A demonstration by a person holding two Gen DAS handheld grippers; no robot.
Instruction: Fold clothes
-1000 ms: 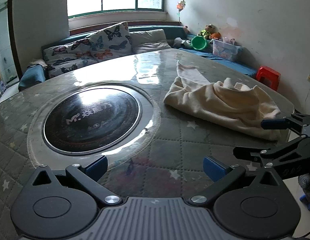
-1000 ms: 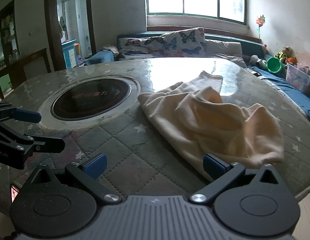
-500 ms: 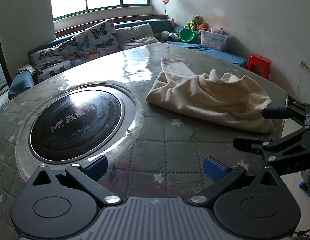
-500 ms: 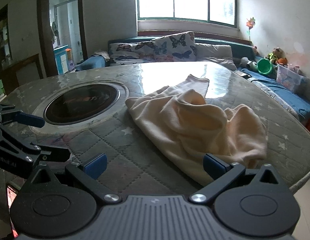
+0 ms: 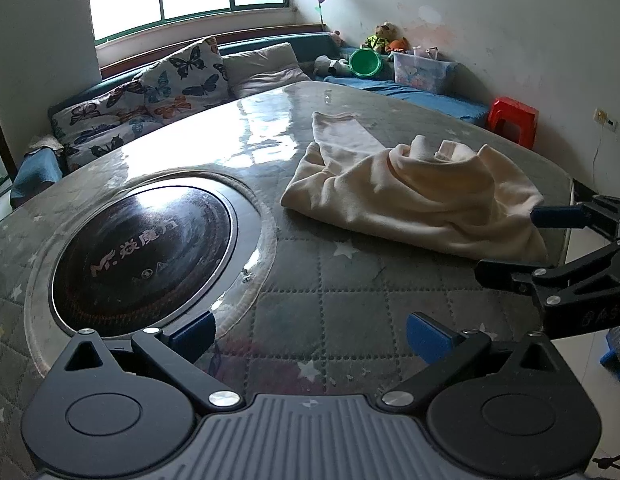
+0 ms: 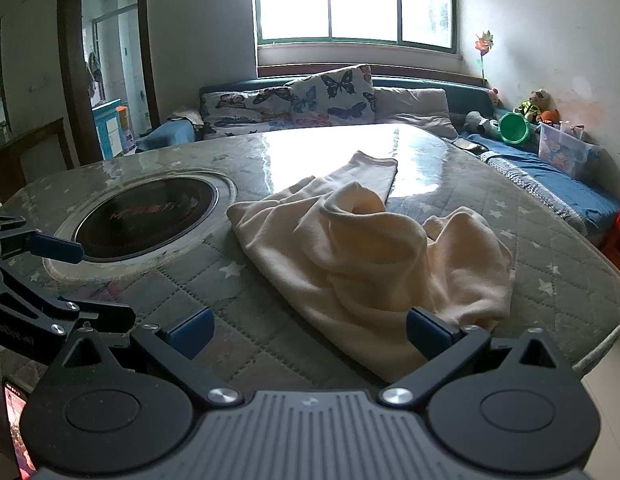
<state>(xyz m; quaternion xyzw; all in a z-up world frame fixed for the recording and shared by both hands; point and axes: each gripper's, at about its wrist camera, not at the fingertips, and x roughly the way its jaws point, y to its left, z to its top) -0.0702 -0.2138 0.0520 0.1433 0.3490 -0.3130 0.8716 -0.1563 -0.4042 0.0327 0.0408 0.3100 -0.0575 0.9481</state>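
A crumpled cream garment [image 5: 414,196] [image 6: 370,256] lies bunched on the right half of the quilted table, one flat sleeve or leg stretching toward the window. My left gripper [image 5: 310,332] is open above bare tabletop, the garment ahead and to its right. My right gripper [image 6: 307,330] is open too, low at the table's near edge, its right finger [image 6: 430,330] just in front of the garment's near hem; contact cannot be judged. Each gripper shows at the side of the other's view: the right gripper [image 5: 506,240], the left gripper [image 6: 89,280].
A round black cooktop [image 5: 141,240] [image 6: 145,212] is set into the table's left half. The table edge [image 6: 606,336] curves close on the right. Beyond are a sofa with butterfly cushions [image 6: 310,100], a red stool [image 5: 512,118], a clear toy box [image 5: 418,70] and a doorway [image 6: 105,80].
Both grippers have drifted slightly nearer the garment and the views have shifted left; the garment keeps its shape and both grippers stay open.
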